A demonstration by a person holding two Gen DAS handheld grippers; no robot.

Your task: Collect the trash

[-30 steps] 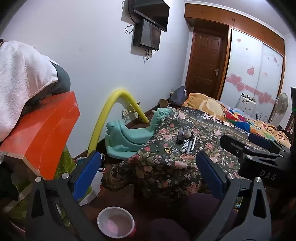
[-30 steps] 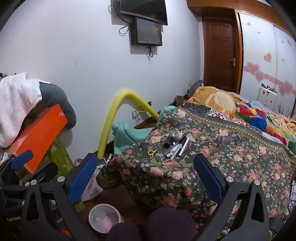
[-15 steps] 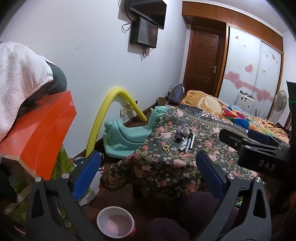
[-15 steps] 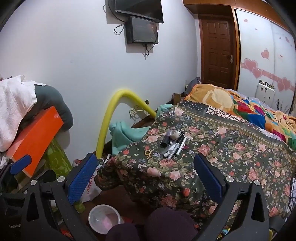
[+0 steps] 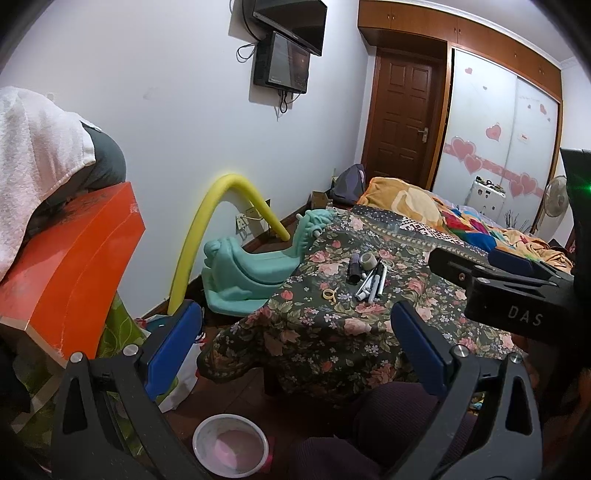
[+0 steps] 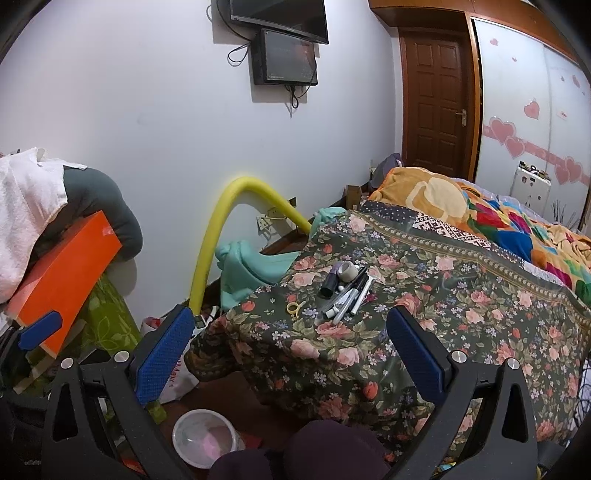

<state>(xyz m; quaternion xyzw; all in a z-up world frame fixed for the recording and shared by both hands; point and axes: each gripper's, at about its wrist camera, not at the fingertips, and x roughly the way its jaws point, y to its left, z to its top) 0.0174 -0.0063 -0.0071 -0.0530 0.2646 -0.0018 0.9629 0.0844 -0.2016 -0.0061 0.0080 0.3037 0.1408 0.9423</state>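
Left gripper (image 5: 295,345) and right gripper (image 6: 290,341) both gape wide, empty, near the floral-clothed table (image 6: 461,325); a white round bin (image 6: 205,437) sits near-left below.

Yellow foam tube (image 5: 207,225), teal slide (image 5: 251,273)

Home bedroom: bed (image 6: 461,295) under floral cover, bright quilt (image 6: 517,225), wardrobe (image 5: 502,136) with heart stickers, wall TV (image 6: 279,16), wooden door (image 6: 436,96).
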